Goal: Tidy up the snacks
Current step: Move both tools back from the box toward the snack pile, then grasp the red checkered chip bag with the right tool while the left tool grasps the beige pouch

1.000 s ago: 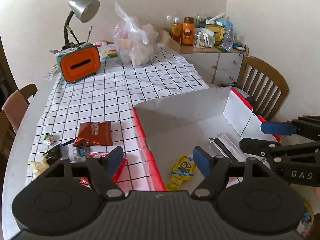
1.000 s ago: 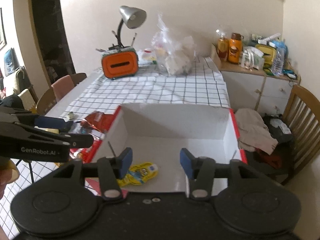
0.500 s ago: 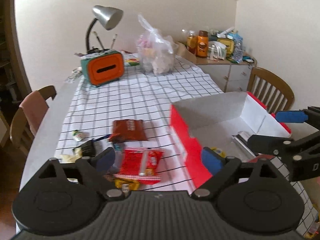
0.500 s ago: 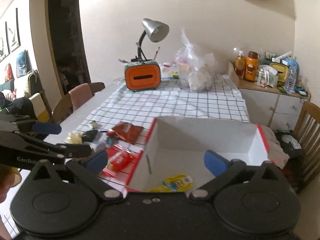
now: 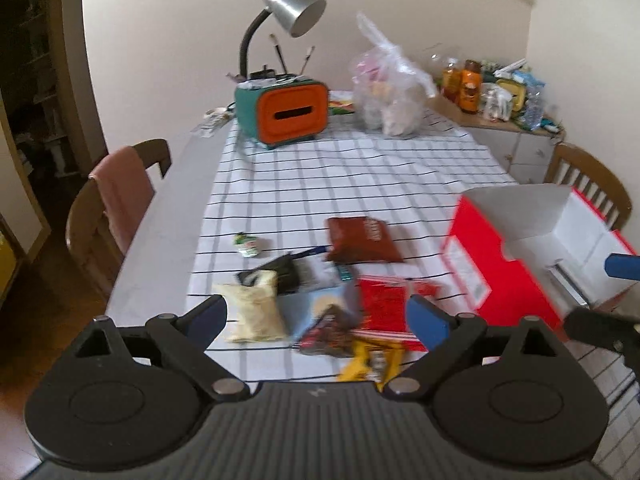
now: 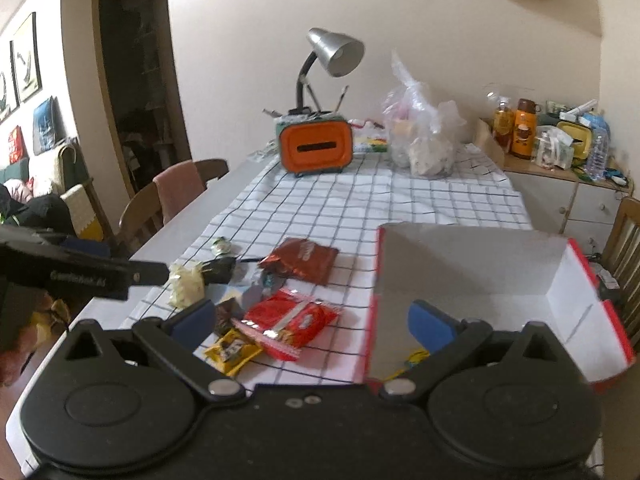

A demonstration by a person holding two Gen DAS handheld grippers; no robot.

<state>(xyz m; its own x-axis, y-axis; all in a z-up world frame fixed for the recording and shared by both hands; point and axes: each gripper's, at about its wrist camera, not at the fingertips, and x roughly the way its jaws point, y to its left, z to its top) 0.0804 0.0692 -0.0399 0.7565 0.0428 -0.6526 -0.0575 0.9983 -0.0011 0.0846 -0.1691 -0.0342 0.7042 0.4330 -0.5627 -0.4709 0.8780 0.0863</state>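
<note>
hovering over the snack pile (image 5: 320, 312) with left gripper (image 5: 316, 316) spread and empty, pale packet (image 5: 252, 312) just ahead by its left finger. spread and empty too, right gripper (image 6: 312, 320), straddling red box (image 6: 576, 276) wall. nearer arm: left; box lies to its right.

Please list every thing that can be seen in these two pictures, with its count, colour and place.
box: 1, red and white, open, table's right edge
snack packs: several, mixed colours, on the cloth left of the box
yellow pack: 1, inside the box
organizer: 1, orange and teal, far end
lamp: 1, silver, behind the organizer
bag: 1, clear, far end
chairs: 2, brown, left and right
left claw: open, above the snack packs
right claw: open, empty
</note>
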